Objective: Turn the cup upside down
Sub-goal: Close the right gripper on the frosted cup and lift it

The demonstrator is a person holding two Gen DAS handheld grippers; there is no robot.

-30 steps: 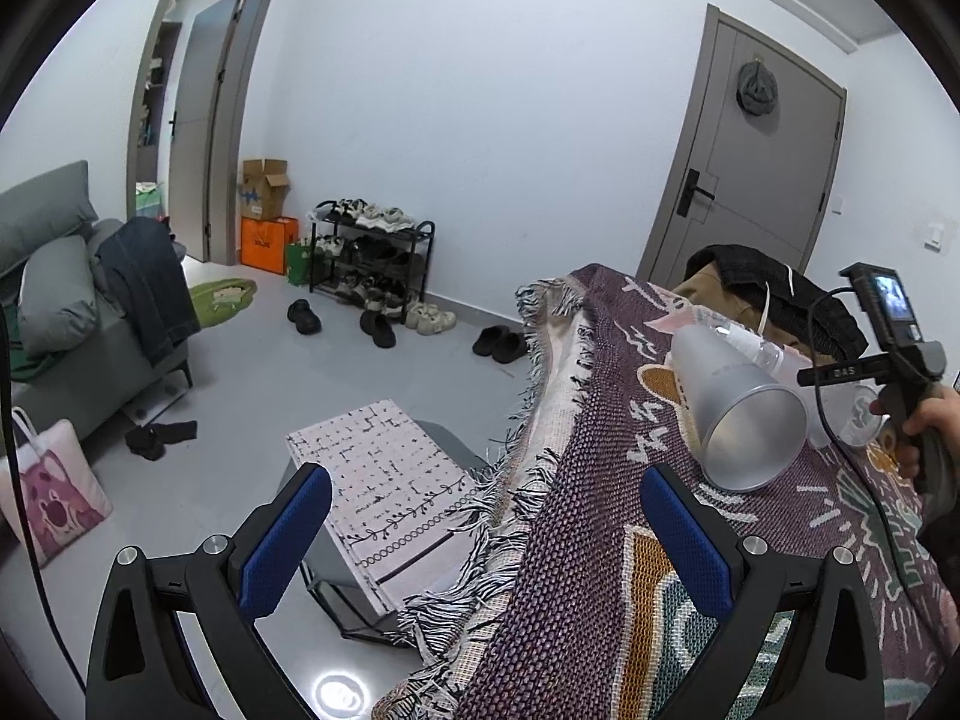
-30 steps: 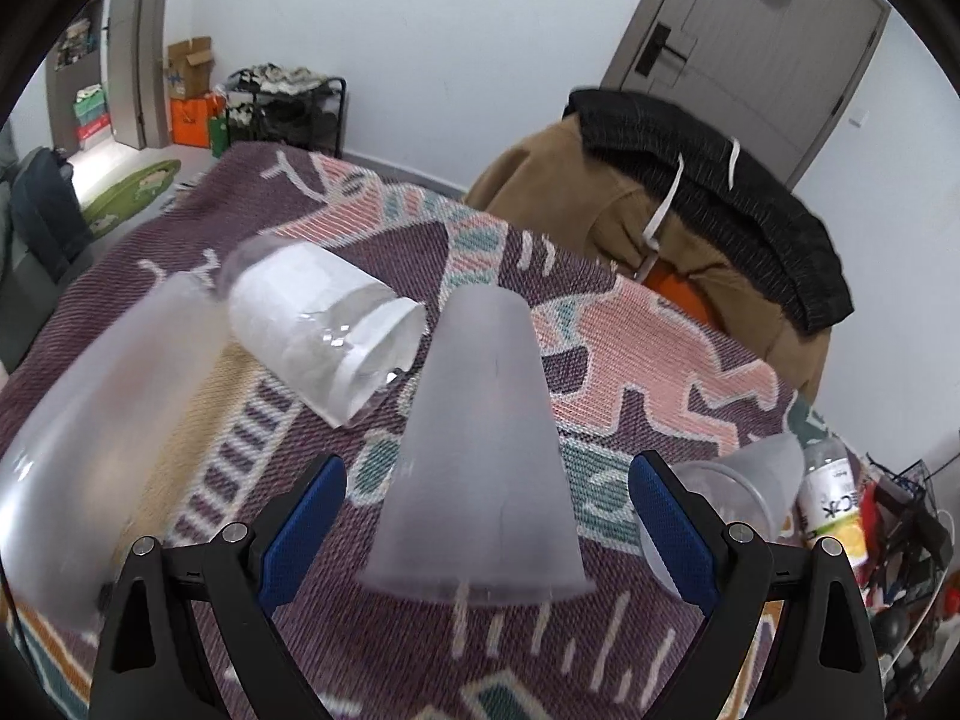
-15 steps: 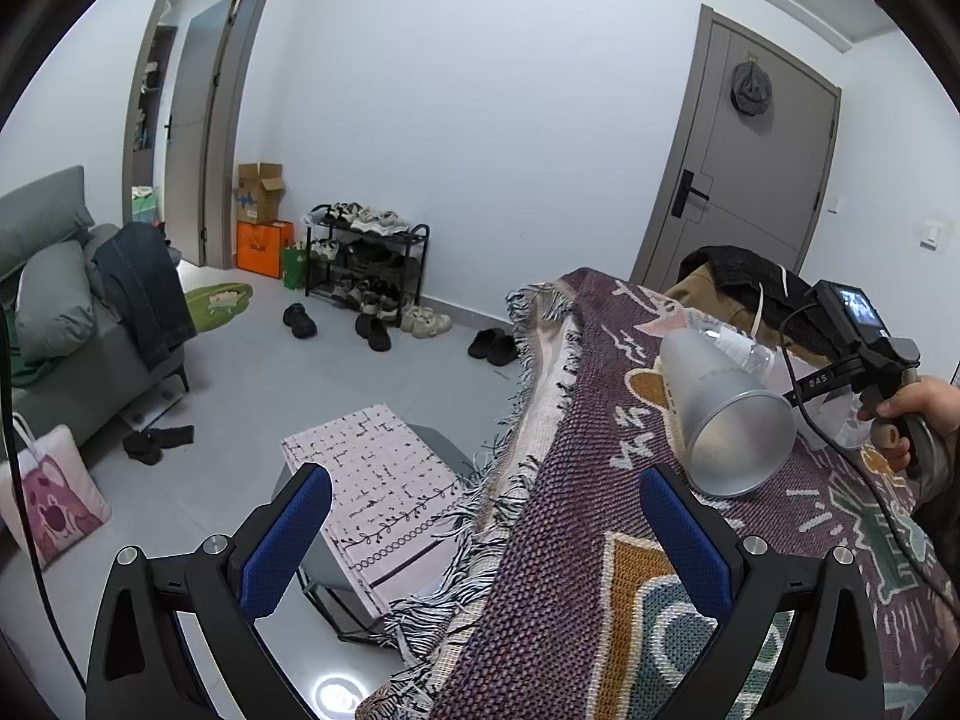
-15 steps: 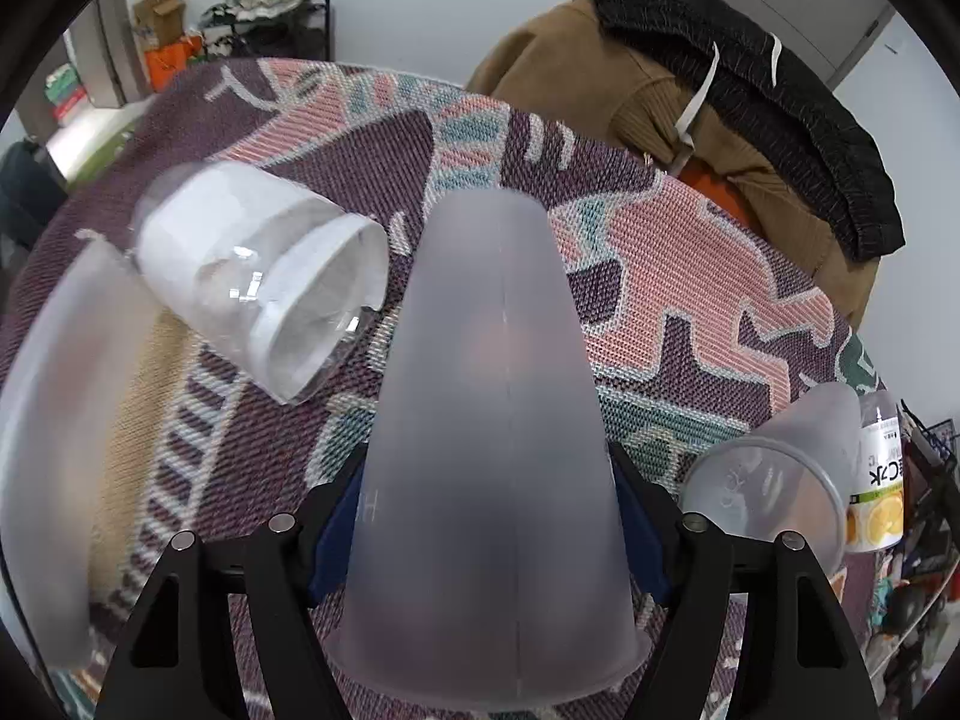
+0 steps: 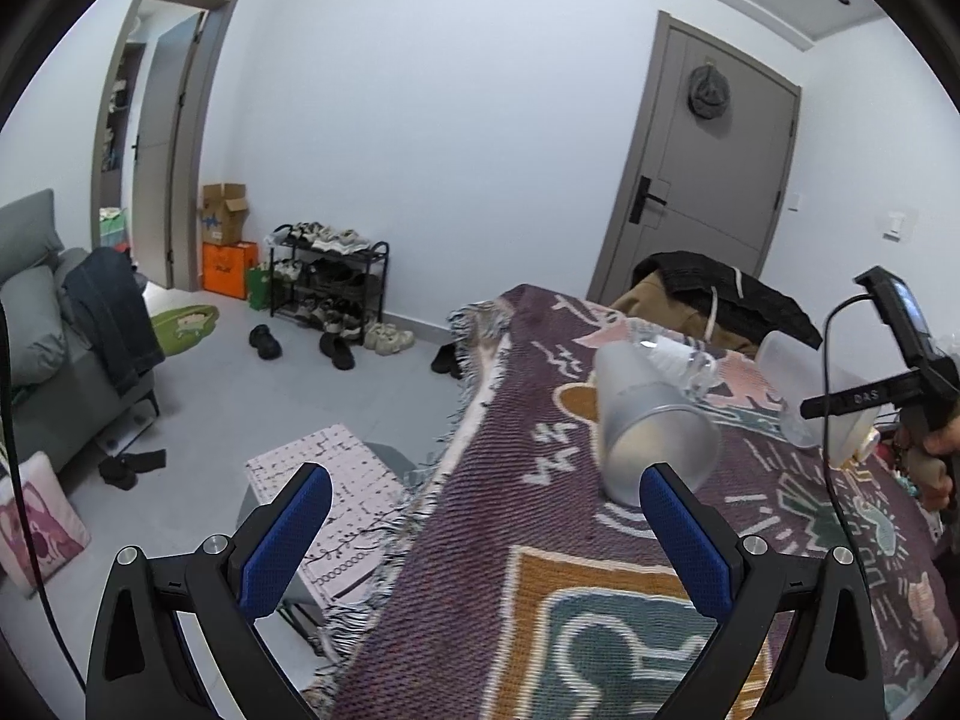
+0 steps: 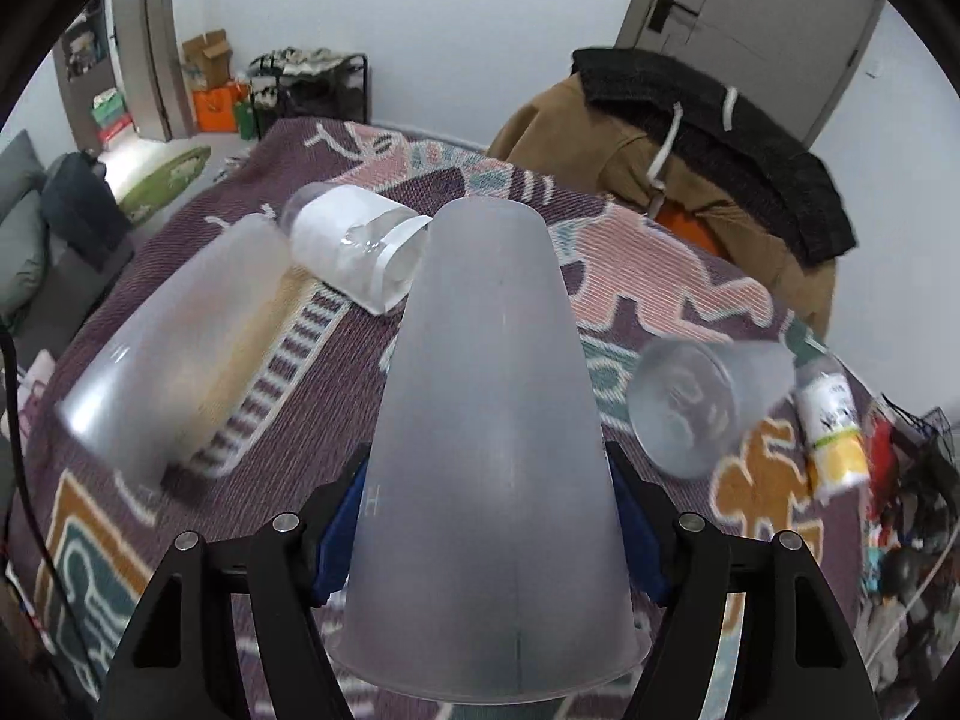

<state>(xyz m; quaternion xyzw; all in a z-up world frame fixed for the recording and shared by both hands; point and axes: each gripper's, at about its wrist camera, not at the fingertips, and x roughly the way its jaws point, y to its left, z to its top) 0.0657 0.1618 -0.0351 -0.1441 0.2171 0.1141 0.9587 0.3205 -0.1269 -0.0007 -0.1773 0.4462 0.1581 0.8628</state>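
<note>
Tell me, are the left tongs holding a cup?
No, the left tongs stand wide open with only the blanket between their blue pads, and the nearest cup lies untouched beyond them.

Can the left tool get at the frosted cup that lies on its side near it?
Probably yes. The left tool is open and the frosted cup lies just beyond its right finger on the blanket, with nothing between.
</note>
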